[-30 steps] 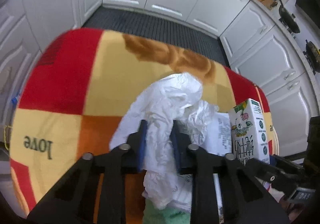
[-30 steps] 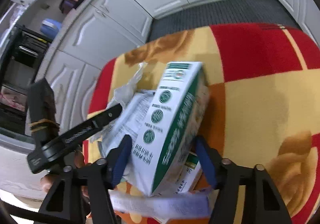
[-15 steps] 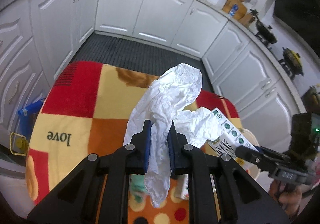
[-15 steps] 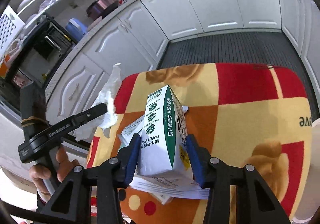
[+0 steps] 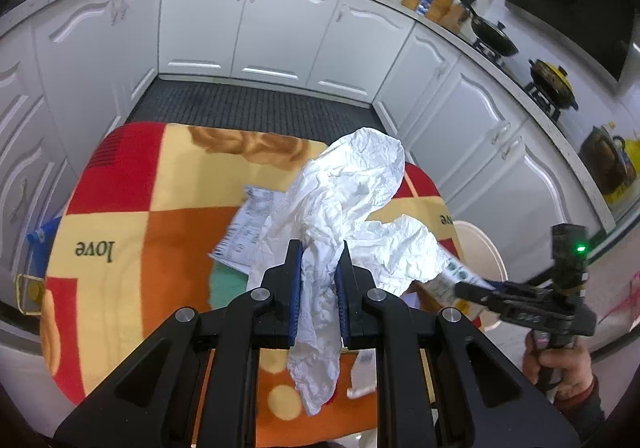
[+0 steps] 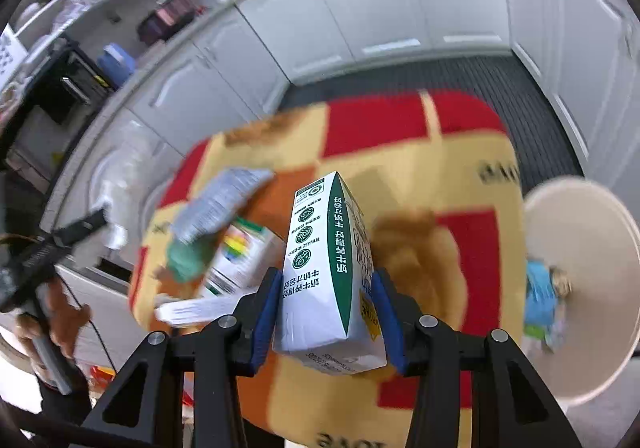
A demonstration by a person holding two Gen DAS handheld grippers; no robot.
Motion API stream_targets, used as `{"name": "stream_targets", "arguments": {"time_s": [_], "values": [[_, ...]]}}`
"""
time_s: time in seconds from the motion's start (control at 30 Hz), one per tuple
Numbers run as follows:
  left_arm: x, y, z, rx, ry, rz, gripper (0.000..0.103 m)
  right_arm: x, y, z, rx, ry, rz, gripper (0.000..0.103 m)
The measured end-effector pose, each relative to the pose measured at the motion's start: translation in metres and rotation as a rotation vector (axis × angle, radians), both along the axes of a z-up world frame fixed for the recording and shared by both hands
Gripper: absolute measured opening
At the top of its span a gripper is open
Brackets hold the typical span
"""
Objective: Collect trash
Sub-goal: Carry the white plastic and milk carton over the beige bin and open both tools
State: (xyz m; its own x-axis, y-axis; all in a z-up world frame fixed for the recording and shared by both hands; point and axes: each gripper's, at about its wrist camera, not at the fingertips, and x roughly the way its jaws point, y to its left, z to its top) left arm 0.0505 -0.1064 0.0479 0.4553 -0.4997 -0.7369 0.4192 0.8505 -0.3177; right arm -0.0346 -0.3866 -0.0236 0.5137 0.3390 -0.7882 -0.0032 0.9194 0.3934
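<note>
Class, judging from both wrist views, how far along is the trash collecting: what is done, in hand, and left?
Done: a blue wrapper lies in the beige bin. In hand: left gripper clamps crumpled white paper; right gripper grips the milk carton. Left: printed leaflet and small box on the blanket.

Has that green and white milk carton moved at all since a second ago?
Yes. The milk carton, clamped in the right gripper, has come up off the checked blanket, where it leaned among papers, and now hangs nearer the bin.
</note>
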Motion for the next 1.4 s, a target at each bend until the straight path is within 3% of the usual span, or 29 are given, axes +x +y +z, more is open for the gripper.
{"name": "stream_targets", "arguments": {"time_s": [0.1,0.27,0.4,0.83,1.4], "values": [[-0.006,-0.012,-0.003,0.019,-0.003,-0.024,0.013,0.000,0.000,-0.016,-0.016,0.039,0.008,0.044],[-0.014,-0.026,-0.006,0.034,-0.002,-0.051,0.013,0.005,0.012,-0.031,-0.133,0.063,0.003,0.045],[-0.020,-0.034,-0.005,0.043,-0.012,-0.063,0.013,0.007,0.009,-0.040,-0.110,0.050,-0.008,0.044],[-0.035,-0.078,0.001,0.050,-0.052,-0.119,0.013,-0.034,-0.014,0.016,-0.083,-0.116,-0.039,0.041],[-0.070,-0.193,-0.010,0.102,-0.068,-0.291,0.013,-0.083,-0.111,0.016,-0.080,-0.130,-0.231,0.041]]}}
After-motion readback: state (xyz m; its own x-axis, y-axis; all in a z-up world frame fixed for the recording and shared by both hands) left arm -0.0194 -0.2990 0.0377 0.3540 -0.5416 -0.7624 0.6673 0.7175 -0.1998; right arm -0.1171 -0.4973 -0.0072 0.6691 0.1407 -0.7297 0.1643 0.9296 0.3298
